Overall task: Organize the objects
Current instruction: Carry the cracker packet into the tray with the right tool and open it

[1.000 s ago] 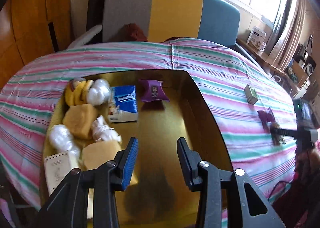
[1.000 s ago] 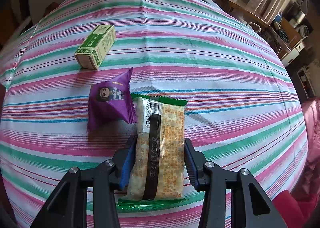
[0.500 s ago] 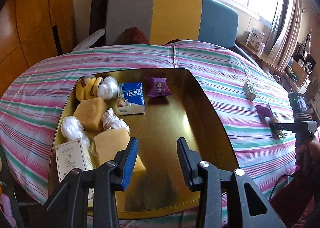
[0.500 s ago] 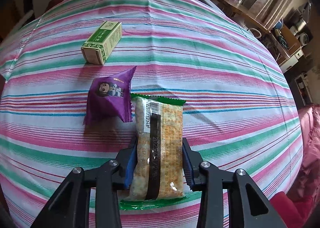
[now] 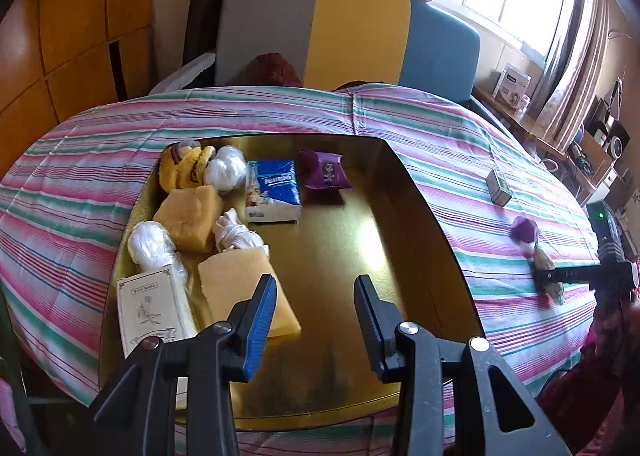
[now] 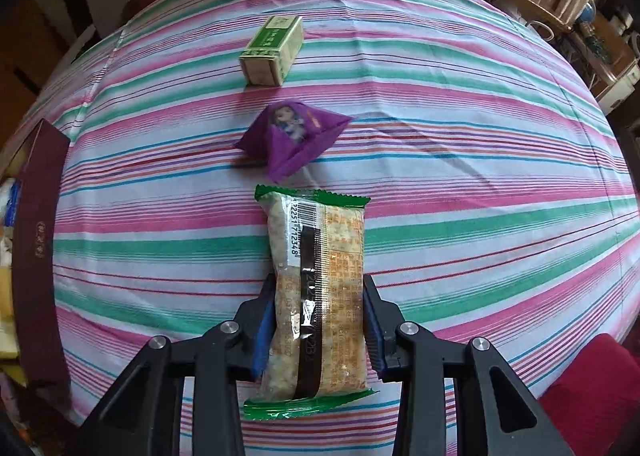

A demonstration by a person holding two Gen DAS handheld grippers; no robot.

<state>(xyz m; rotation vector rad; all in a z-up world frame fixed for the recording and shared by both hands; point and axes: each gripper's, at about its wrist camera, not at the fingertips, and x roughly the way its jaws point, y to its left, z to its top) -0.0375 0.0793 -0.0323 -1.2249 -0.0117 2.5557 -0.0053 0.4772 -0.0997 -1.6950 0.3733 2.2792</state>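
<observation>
In the right wrist view the dark red box wall point(image 6: 36, 256) is cut off at the left edge, its contents blurred. A striped pink, green and white cloth point(image 6: 480, 136) covers the table, with shelves and curtains behind. On it lie one green cardboard box point(image 6: 272, 50) and one purple snack sachet point(image 6: 294, 136). The right gripper point(image 6: 320, 332) pinches the green-edged cracker packet point(image 6: 318, 288), having just tightened. The left gripper point(image 5: 316, 312) hangs parted and empty above the gold tray point(image 5: 360, 256), which holds one more purple sachet point(image 5: 326, 174)
</observation>
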